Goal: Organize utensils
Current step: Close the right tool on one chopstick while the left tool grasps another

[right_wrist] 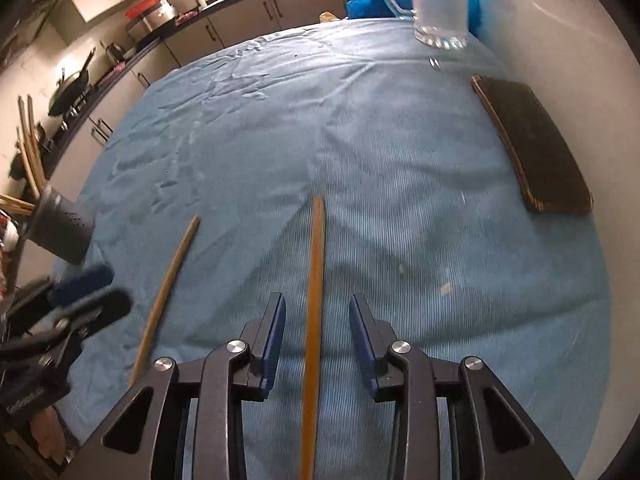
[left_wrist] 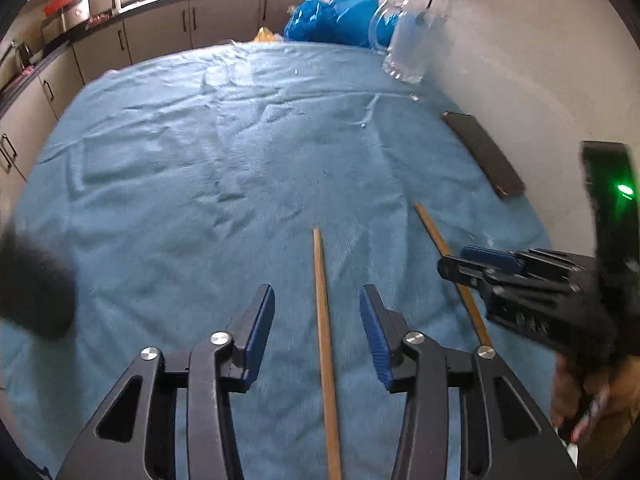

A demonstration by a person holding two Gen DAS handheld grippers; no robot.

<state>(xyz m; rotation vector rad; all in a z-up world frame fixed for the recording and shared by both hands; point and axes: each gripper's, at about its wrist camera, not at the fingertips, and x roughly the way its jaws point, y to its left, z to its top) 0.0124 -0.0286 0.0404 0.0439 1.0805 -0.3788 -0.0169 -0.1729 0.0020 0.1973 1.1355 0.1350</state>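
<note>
Chopsticks (left_wrist: 326,344) (right_wrist: 314,300) on blue cloth (left_wrist: 200,160), kitchen cabinets (left_wrist: 160,32) behind; both hand-held grippers (left_wrist: 317,332) (right_wrist: 317,338) agape, empty.

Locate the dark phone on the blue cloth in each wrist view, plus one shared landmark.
Left wrist: phone at right, near the wall, beyond the right claw.
Right wrist: phone upper right, near the wall.
Shared landmark: glass mug at the cloth's far right corner.
</note>
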